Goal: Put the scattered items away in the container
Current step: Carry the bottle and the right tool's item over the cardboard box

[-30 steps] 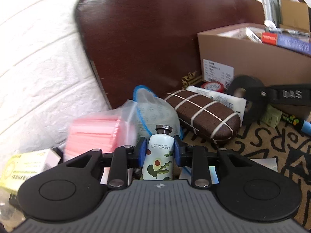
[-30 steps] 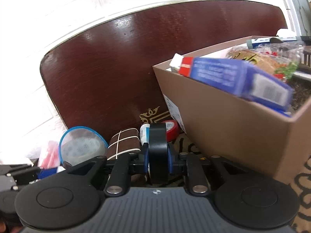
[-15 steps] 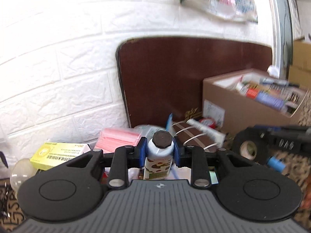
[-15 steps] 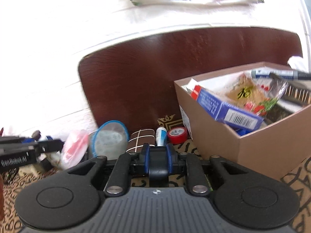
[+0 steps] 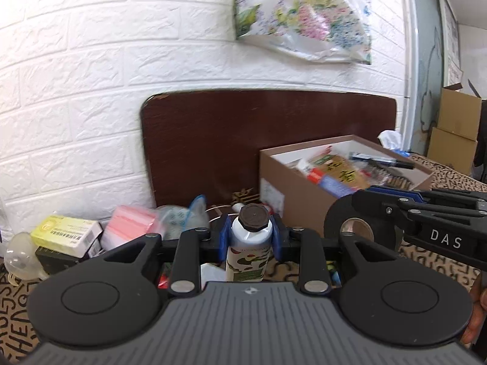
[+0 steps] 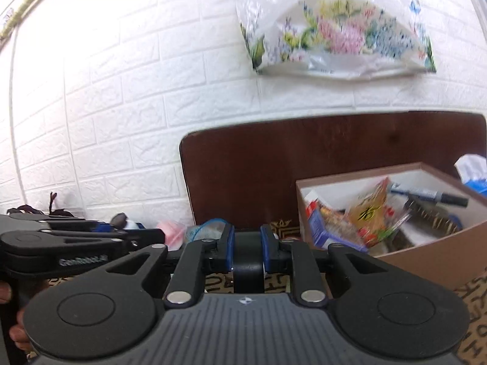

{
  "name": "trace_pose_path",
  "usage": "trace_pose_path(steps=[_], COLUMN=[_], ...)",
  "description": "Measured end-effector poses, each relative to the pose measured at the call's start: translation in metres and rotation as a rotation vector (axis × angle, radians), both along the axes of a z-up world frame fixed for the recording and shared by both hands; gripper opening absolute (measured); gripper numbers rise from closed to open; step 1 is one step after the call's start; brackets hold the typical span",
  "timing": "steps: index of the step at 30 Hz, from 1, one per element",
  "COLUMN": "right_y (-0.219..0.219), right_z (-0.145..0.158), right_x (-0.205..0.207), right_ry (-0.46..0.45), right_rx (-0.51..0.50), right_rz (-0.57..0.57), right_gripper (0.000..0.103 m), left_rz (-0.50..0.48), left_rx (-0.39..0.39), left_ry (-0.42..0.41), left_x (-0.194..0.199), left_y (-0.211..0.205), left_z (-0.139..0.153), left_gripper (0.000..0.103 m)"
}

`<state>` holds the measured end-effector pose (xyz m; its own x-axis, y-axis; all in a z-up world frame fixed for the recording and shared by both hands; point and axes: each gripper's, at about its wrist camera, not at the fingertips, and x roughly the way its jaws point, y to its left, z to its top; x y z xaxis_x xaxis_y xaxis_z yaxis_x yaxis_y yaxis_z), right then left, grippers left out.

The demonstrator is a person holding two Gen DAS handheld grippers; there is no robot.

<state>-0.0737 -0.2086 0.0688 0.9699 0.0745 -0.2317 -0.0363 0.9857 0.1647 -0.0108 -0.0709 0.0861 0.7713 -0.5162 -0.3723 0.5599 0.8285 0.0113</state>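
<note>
While both hands carry loads, the left gripper (image 5: 249, 240) pinches a cream tube (image 5: 248, 254), cap pointing forward along the fingers, leaf-patterned label unreadable. To its right, the right gripper (image 6: 247, 251), marked "DAS" on its side, is clamped on a black tape roll (image 5: 350, 229). Rightmost, ahead of both, sits the cardboard box (image 6: 426, 252), open and part-filled, nearer the right hand.
</note>
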Motion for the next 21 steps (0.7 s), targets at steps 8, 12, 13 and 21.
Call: trace_pose_path(steps=[8,12,13,21], right_y=[-0.040,-0.067,-0.074,-0.126], right_z=[0.006,0.015,0.018,0.041], right_x=[-0.014,-0.012,-0.011,0.009], right_ry=[-0.013,-0.019,-0.024,-0.053], right_rx=[0.002,-0.007,-0.011,-0.069], right_rz=[-0.031,-0.062,-0.072,-0.130], right_gripper=[0.017,0.017,0.017,0.017], left_rz=[-0.060,-0.102,-0.111,-0.174], left_rx=[0.025,0.033,0.037,0.057], left_ry=[-0.016,-0.036,-0.050,-0.082], left_x=[-0.001,0.007,0.011,0.035], left_y=[-0.051,-0.082,-0.092,-0.153], left_z=[0.011,0.021,0.025,0.037], left_gripper=[0.028,0.028,0.028,0.028])
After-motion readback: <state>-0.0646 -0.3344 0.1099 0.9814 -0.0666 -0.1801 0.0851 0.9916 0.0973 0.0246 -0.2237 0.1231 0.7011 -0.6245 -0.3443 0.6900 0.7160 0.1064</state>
